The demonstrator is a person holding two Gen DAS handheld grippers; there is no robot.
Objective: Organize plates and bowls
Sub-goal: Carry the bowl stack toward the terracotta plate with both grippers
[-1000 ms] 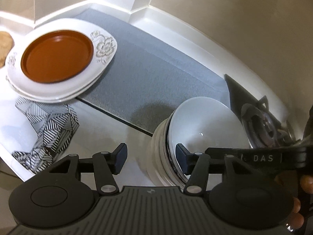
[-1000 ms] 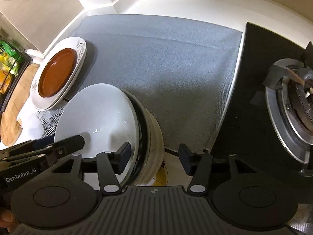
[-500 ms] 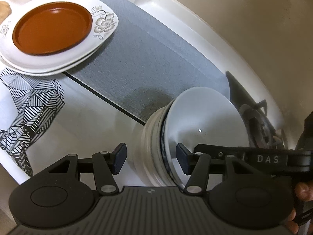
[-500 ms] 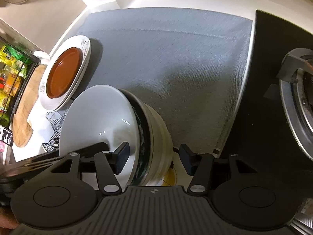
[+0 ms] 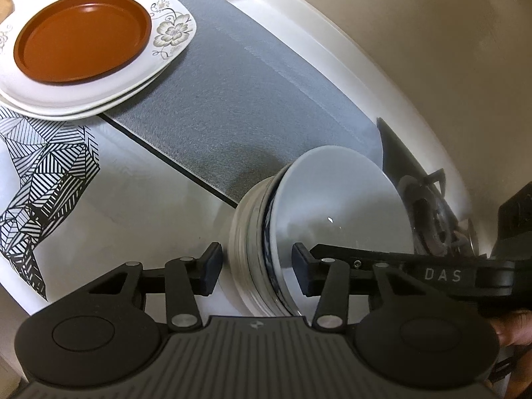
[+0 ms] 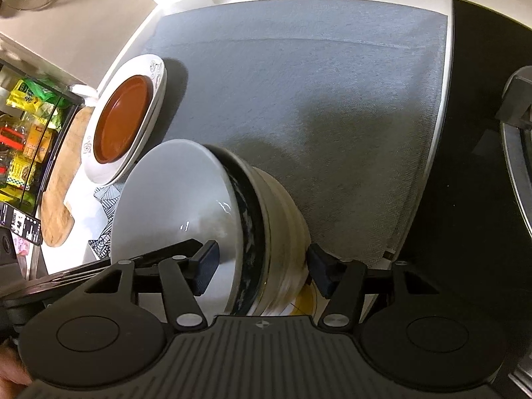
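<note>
A stack of bowls (image 5: 332, 206) (image 6: 173, 199) stands at the grey mat's near edge: a white bowl on top, a dark blue-patterned one under it, cream ones below. My left gripper (image 5: 256, 271) straddles its near wall, one finger inside the white bowl, one outside. Its jaws are closing, and a thin gap shows at the outer pad. My right gripper (image 6: 262, 269) straddles the opposite wall the same way, jaws opening. A brown plate (image 5: 79, 36) (image 6: 123, 116) lies on white flowered plates (image 5: 169, 30) at the far left.
The grey mat (image 5: 249, 83) (image 6: 316, 83) covers the counter's middle. A black hob with a burner (image 5: 432, 209) (image 6: 482, 133) lies to the right. A striped cloth (image 5: 43, 173), a wooden board (image 6: 60, 183) and a shelf of packets (image 6: 26, 126) are at the left.
Both views have drawn closer to the bowl stack. The left jaws have narrowed around its wall; the right jaws have widened slightly. The plates have not moved.
</note>
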